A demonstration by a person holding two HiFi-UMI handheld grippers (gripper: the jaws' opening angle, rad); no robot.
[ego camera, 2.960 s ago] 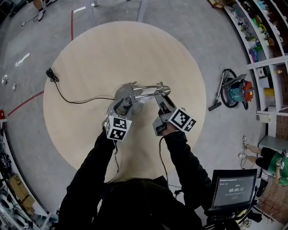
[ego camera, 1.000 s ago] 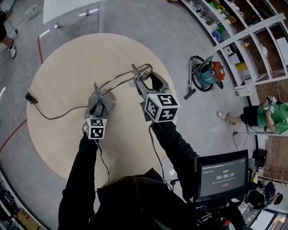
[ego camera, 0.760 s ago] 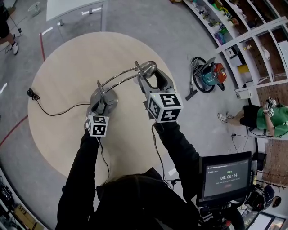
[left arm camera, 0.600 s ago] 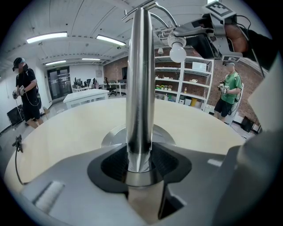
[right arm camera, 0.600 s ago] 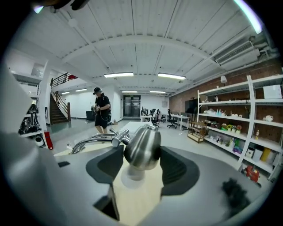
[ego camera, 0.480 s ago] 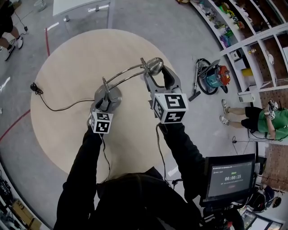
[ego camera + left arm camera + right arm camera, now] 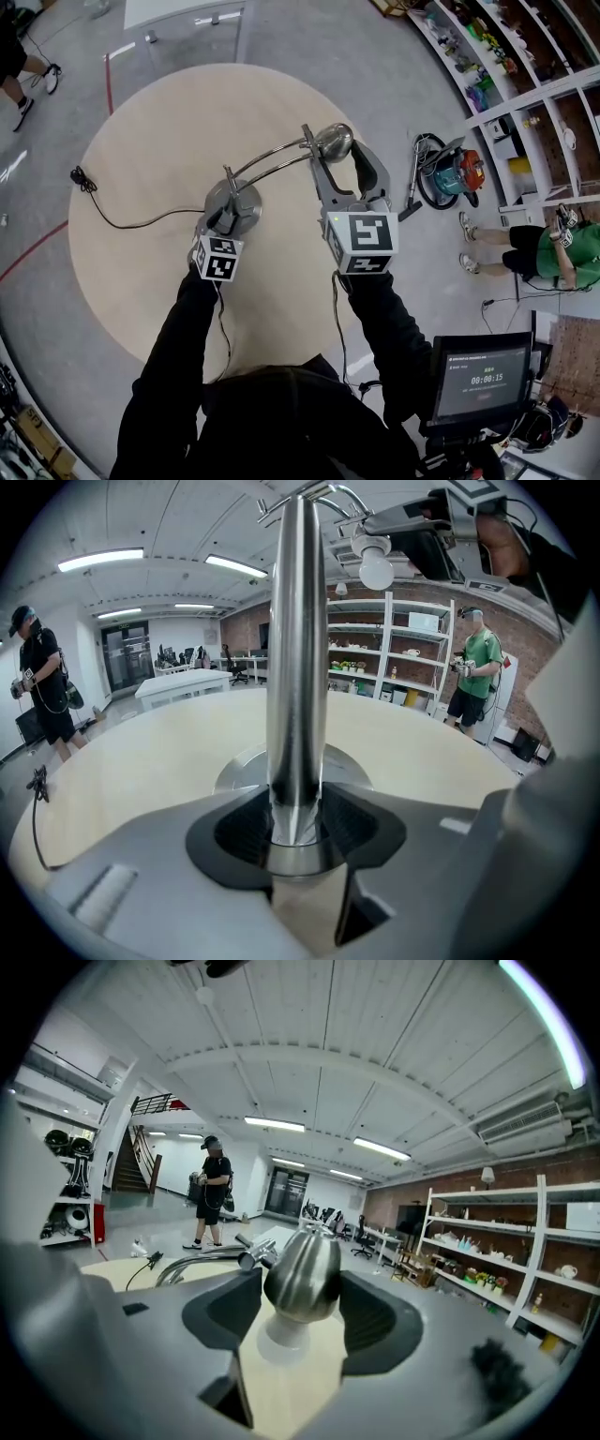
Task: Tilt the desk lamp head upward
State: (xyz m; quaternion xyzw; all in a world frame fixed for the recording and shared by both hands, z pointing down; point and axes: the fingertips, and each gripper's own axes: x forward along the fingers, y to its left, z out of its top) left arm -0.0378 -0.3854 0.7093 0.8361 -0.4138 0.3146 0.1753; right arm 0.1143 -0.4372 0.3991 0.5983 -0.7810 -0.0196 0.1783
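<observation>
In the head view, the desk lamp (image 7: 281,164) is standing on the round tabletop (image 7: 159,122), its disc base (image 7: 246,199) near the middle and its cord (image 7: 122,217) trailing off to the left. The left tool (image 7: 228,214) is reaching down to the foot of the lamp post (image 7: 229,180), just above the base. The right tool (image 7: 337,161) is reaching out to the far end of the curved arm, its two jaws lying either side of the lamp head (image 7: 335,142), which is hanging over the tabletop's right-hand part.

In the left gripper view, the left tool (image 7: 297,829) is clenching the lamp post (image 7: 297,667): the shiny upright tube is sitting between the two dark pads, and both are pressing against it, with the base showing just behind. High up, the white bulb (image 7: 377,570) is pointing down beside the right tool (image 7: 424,538).

In the right gripper view, the right tool (image 7: 302,1314) is grasping the lamp head (image 7: 302,1274). The metal shade is filling the gap between the dark pads, touching both, with the bulb (image 7: 279,1337) poking out below it toward the tabletop. The jaws are standing wide, spread by the width of the shade
</observation>
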